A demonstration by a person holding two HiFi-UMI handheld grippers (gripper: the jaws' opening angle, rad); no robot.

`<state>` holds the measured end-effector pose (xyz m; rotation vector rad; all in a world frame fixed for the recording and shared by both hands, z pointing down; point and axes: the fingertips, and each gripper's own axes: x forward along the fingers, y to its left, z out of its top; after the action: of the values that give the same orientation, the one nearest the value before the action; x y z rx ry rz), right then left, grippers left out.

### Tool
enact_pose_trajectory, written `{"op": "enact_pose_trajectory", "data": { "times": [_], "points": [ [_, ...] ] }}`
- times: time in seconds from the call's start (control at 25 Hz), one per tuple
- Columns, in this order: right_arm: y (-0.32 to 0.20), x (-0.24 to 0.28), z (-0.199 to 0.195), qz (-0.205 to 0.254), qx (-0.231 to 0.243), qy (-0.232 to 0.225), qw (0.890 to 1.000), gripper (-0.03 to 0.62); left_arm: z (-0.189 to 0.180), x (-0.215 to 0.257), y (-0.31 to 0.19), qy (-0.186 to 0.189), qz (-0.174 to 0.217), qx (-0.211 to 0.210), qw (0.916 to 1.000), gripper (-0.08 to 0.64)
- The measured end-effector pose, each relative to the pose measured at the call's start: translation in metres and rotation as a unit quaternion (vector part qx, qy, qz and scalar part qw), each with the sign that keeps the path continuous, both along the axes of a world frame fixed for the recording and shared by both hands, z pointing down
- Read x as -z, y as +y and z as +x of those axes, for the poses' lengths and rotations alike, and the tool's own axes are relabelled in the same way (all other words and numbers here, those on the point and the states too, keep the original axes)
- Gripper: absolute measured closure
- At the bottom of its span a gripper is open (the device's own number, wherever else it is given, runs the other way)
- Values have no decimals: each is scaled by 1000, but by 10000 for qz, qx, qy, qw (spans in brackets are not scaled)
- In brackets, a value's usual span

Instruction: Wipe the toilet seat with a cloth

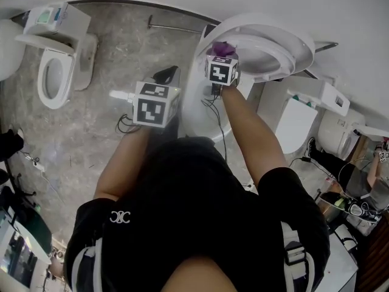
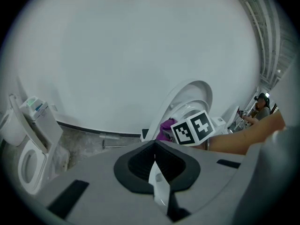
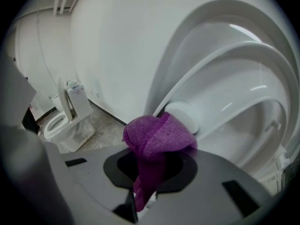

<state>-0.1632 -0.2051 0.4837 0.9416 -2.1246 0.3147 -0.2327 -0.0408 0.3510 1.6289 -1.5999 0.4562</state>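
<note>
While the right gripper (image 3: 149, 172) is pinched tight on the purple cloth (image 3: 159, 137), no wiping can be confirmed yet. The cloth sits bunched above the jaws, with a tail hanging down between them. It is just in front of the round hinge cap at the base of the toilet seat (image 3: 220, 60), which stands tilted up against the lid (image 3: 243, 18). Whether cloth and seat actually touch, I cannot tell from any view.

Left gripper (image 2: 154, 165): jaws pressed together, nothing between them. It hangs over the floor just to the left of the bowl, apart from the work.

Progress, as a judgement:
- Done: cloth picked up and brought to the seat's hinge end.
- Left: essentially the whole wipe. The seat ring looks uniformly white and glossy, with no streak or damp patch to mark a covered area. The sweep round the ring and back remains to be done.
- Stage: approach, or the very first contact.

Counts:
- Grippers: two, each with one marker cube.
- Cloths: one, purple.
- Toilet in use: one, with one seat and one lid, both raised.
- Second toilet (image 1: 58, 72): one, well apart to the left on the grey floor (image 1: 109, 47), seat down, tank behind it.
- More white fixtures crowd the right edge of the head view. They seem to be further toilets or tanks, but overlap too much for a sure number.
</note>
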Motion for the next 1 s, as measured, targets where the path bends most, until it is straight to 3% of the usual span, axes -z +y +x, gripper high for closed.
{"op": "enact_pose_trajectory", "data": {
  "times": [0.48, 0.76, 1.0],
  "points": [
    [2, -32, -8, 455, 797, 420, 9949, 531, -5, -27, -10, 119, -354, -265, 9990, 554],
    [7, -58, -8, 374, 756, 405, 9956, 531, -5, -43, -1, -214, -679, -653, 9953, 554],
    [14, -101, -7, 101, 547, 422, 9976, 531, 5, -62, -12, -491, -789, -1243, 9879, 554]
  ]
}}
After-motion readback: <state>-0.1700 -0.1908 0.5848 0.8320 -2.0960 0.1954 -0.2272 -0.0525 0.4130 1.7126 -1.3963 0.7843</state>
